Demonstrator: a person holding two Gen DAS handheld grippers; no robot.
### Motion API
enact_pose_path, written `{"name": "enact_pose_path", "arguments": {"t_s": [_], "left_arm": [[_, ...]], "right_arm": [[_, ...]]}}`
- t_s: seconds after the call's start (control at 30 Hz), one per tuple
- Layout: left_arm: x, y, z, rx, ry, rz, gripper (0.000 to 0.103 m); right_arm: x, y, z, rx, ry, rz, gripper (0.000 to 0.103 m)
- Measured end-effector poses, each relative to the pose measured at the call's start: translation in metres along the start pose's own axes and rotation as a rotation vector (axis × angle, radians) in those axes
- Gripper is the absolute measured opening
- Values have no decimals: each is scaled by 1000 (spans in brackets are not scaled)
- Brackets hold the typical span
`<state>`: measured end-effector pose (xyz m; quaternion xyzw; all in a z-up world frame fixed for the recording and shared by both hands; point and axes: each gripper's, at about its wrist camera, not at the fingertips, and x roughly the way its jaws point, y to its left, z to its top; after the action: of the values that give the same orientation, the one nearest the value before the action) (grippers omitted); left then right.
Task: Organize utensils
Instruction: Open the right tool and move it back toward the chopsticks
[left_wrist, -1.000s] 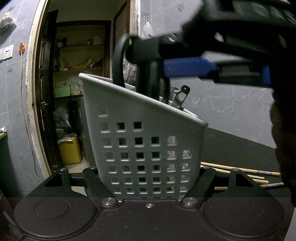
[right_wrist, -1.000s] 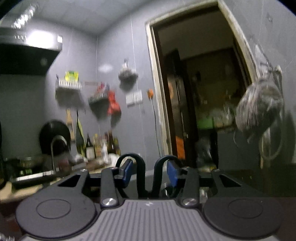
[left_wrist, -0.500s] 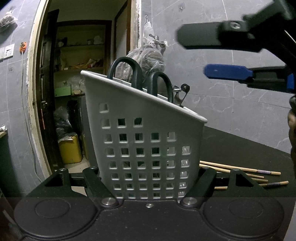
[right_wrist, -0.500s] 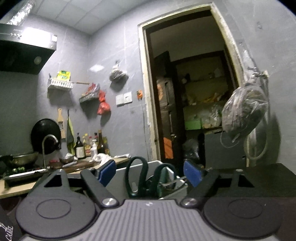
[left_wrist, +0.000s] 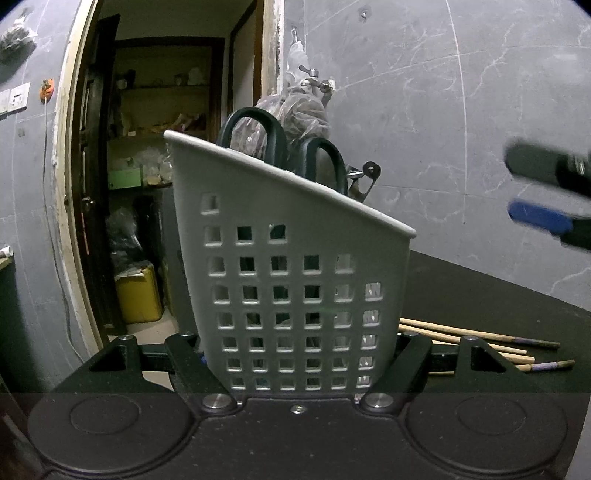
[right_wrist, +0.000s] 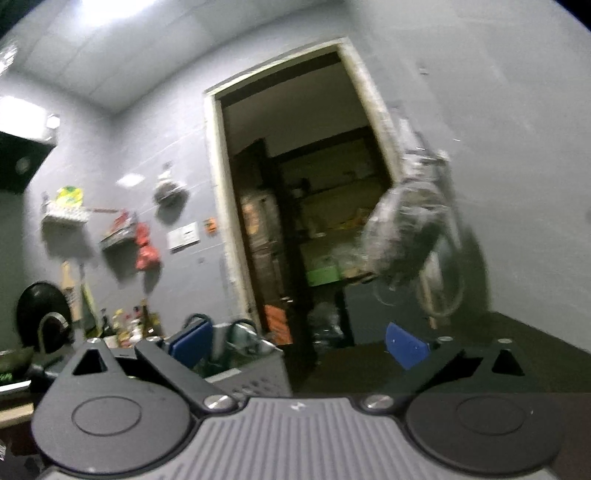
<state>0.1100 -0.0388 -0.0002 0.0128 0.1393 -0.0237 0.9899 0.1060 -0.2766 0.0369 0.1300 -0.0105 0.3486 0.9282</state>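
Beside the holder (left_wrist: 295, 280), chopsticks (left_wrist: 480, 347) lie loose.

Background items: open doorway (left_wrist: 155, 184) with storage shelves behind; yellow container (left_wrist: 138, 293) on the floor inside; plastic bag (left_wrist: 304, 107) hanging on grey tiled wall (left_wrist: 461, 110).

Left gripper (left_wrist: 300, 354): matte black housing, round embossed discs, silver screws. Right gripper (right_wrist: 299, 343): ribbed grey top, black arms, blue pads (right_wrist: 406, 349).
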Motion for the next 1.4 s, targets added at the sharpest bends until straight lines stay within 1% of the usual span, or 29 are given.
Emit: {"name": "enact_pose_path", "arguments": {"t_s": [0.07, 0.13, 0.3, 0.5, 0.6, 0.73, 0.97, 1.03, 1.2, 1.4], "left_arm": [[1, 0, -1, 1, 0, 1, 78], [0, -1, -1, 0, -1, 4, 78], [-1, -6, -3, 5, -7, 19, 78], [-2, -9, -5, 21, -9, 17, 78], [-2, -9, -7, 11, -5, 18, 78], [-3, -8, -11, -11, 1, 18, 78], [-1, -6, -17, -31, 3, 17, 78], [0, -4, -21, -35, 13, 16, 78], [0, -5, -23, -30, 19, 23, 78], [1, -9, -20, -20, 15, 27, 77]], "right_arm": [[-8, -11, -10, 52, -3, -26, 103], [-14, -21, -20, 98, 4, -26, 103], [-13, -35, -42, 140, 76, -46, 103], [-4, -38, -60, 164, 163, -83, 103], [-8, -35, -62, 141, 164, -91, 103], [-15, -30, -63, 111, 216, -134, 103], [-40, -29, -66, 81, 260, -208, 103], [-43, -31, -67, 86, 272, -213, 103], [-46, -33, -69, 92, 286, -239, 103], [-51, -35, -68, 42, 291, -271, 103]]}}
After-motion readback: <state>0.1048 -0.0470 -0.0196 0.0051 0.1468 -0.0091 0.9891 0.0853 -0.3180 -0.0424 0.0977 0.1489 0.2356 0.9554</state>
